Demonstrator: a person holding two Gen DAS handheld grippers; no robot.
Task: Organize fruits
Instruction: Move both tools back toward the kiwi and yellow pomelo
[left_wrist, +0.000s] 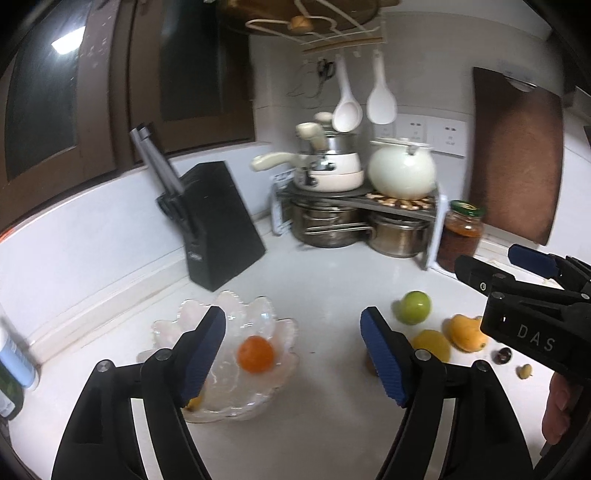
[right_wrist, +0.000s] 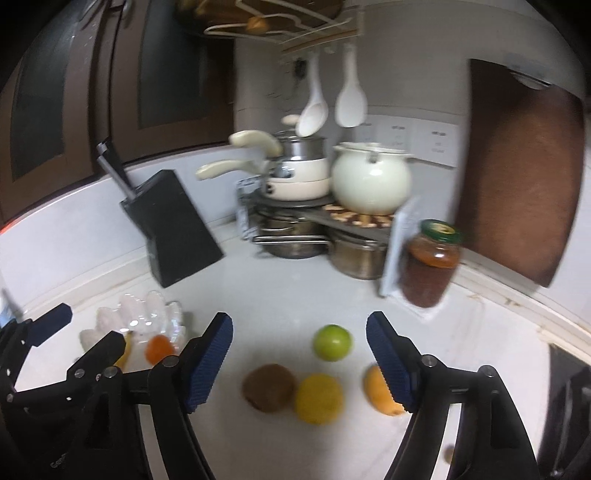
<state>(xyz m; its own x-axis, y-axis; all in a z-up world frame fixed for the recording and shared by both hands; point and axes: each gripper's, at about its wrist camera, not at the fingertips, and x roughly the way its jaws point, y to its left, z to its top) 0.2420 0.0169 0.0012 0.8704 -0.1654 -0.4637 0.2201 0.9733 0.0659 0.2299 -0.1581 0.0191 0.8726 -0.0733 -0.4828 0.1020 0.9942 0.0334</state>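
With both claws gaping and holding nothing, I hover my left claw (left_wrist: 293, 326) over the glass bowl (left_wrist: 280, 325), where an orange (left_wrist: 255, 354) already sits near the counter's back edge. My right claw (right_wrist: 299, 332) frames the loose fruit further right: lime (right_wrist: 331, 346), kiwi (right_wrist: 269, 387), lemon (right_wrist: 318, 398), mango (right_wrist: 376, 391). I judge the lime firm, light and slick-skinned, so I'd pinch across its widest part.
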